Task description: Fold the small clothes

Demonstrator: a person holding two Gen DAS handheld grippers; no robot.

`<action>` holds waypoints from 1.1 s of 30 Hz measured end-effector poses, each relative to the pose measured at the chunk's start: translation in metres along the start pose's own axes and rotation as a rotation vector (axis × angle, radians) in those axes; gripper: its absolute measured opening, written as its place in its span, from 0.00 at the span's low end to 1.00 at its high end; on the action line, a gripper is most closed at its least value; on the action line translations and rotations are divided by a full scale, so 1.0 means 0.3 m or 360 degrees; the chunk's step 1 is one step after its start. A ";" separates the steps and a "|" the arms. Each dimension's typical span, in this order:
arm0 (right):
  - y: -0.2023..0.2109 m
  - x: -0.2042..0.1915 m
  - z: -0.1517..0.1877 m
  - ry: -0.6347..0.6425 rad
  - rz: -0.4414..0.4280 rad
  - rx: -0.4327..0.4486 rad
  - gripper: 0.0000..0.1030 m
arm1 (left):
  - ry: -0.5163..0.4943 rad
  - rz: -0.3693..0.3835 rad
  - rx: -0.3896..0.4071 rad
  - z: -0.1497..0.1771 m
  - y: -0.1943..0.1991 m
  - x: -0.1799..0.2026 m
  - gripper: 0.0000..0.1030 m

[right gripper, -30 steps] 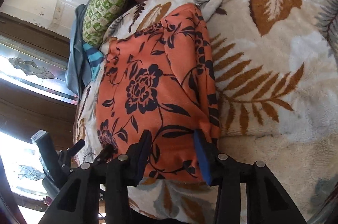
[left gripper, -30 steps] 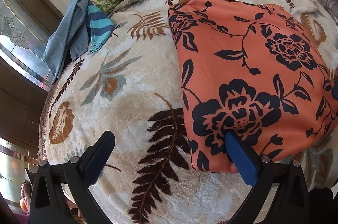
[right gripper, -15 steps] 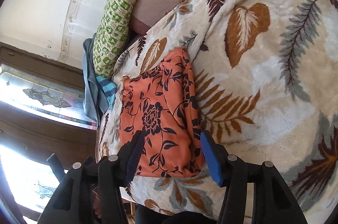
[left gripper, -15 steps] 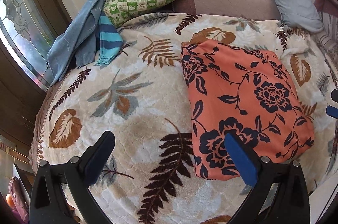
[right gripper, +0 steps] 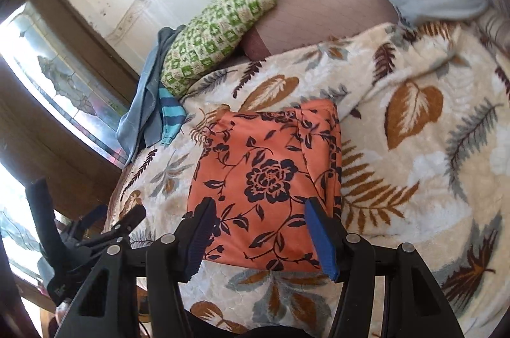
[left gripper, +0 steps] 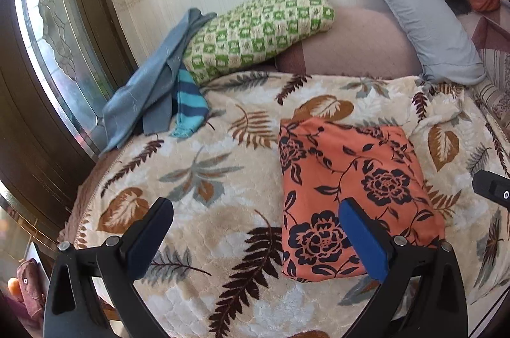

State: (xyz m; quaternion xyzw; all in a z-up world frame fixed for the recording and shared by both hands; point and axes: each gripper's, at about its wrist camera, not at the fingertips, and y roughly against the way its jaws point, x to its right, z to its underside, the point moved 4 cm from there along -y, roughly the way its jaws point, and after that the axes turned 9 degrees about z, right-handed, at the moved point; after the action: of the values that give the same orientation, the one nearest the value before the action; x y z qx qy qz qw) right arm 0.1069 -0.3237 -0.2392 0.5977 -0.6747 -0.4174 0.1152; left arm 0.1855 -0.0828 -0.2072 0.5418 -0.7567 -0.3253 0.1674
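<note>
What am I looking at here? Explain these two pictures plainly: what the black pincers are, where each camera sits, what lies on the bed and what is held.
There is no robot: a person carries a hand-held black two-finger gripper in each hand, each with a camera looking along its jaws. One picture comes from the left gripper, the other from the right gripper. Both stand open and hold nothing. On the cream leaf-patterned blanket lies a folded orange garment with dark flowers. Behind it are a blue cloth, a teal striped piece, a green checked pillow and a grey pillow.
</note>
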 end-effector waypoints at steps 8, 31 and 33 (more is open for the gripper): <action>0.288 -0.114 0.001 0.0178 0.0151 0.0369 0.63 | 0.0057 0.0022 0.0219 -0.065 0.265 -0.018 1.00; 0.523 -0.355 0.038 0.0416 0.0185 0.0634 0.64 | 0.0089 0.0007 0.0503 -0.066 0.591 -0.104 1.00; 0.526 -0.364 0.036 0.0429 0.0191 0.0643 0.64 | 0.0086 0.0013 0.0514 -0.067 0.596 -0.102 1.00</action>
State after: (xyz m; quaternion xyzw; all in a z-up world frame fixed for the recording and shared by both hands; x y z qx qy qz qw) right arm 0.0159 -0.2304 -0.0977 0.6178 -0.7573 -0.1831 0.1068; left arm 0.0815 -0.0245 -0.0691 0.5670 -0.7966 -0.1841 0.0998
